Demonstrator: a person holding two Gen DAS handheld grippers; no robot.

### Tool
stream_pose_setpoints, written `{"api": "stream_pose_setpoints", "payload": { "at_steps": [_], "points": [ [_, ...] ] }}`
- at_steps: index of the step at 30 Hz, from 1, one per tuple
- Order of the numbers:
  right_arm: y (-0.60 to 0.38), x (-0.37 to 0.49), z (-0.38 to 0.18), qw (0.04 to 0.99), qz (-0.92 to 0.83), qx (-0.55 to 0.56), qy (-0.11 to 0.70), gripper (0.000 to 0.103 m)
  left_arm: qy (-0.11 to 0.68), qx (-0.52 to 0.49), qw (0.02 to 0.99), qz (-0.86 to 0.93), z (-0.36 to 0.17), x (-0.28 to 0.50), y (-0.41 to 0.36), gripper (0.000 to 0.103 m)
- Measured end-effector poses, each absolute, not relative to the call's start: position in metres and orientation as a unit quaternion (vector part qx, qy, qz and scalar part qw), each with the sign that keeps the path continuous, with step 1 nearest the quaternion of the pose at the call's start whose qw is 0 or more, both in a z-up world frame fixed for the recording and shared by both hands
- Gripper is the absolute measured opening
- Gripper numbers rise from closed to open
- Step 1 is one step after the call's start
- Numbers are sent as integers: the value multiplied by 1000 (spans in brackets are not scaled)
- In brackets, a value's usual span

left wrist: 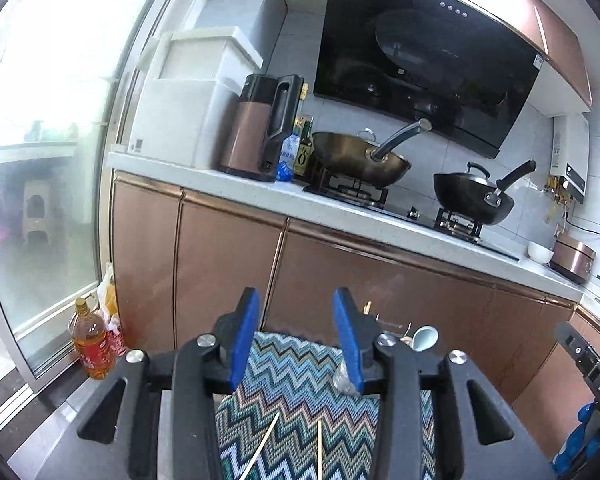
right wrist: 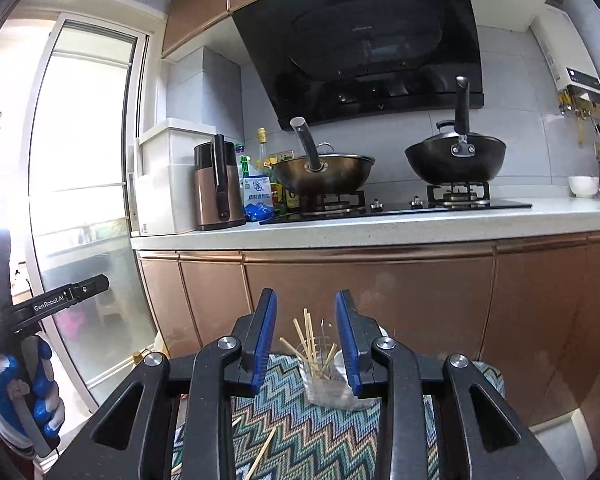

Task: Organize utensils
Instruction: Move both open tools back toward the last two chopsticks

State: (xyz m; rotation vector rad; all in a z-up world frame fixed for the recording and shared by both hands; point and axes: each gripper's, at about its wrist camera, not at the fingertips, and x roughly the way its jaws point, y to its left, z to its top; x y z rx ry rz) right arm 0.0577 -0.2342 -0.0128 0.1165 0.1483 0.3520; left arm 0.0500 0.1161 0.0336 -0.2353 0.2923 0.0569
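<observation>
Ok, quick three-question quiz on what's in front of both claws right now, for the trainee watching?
1. True or false: the right claw is clamped on the clear cup.
2. Multiple choice: the chopsticks in the cup are A) lying flat, B) standing and leaning, C) absent.
3. Short answer: what loose utensils lie on the zigzag cloth below the left claw?

Key: 1 false, its pads stand apart with the cup beyond them. 2 B. 3 two loose chopsticks.

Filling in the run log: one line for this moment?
left gripper: open, empty | right gripper: open, empty | chopsticks: in glass
</observation>
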Motion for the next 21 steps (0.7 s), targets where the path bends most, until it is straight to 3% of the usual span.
{"api": "stream_pose_setpoints", "payload": {
  "at_steps": [21],
  "points": [
    [-266, 34, -48, 976, 169, 97, 97, 34, 177, -105, 978, 38, 4, 20, 102, 41]
  ]
}}
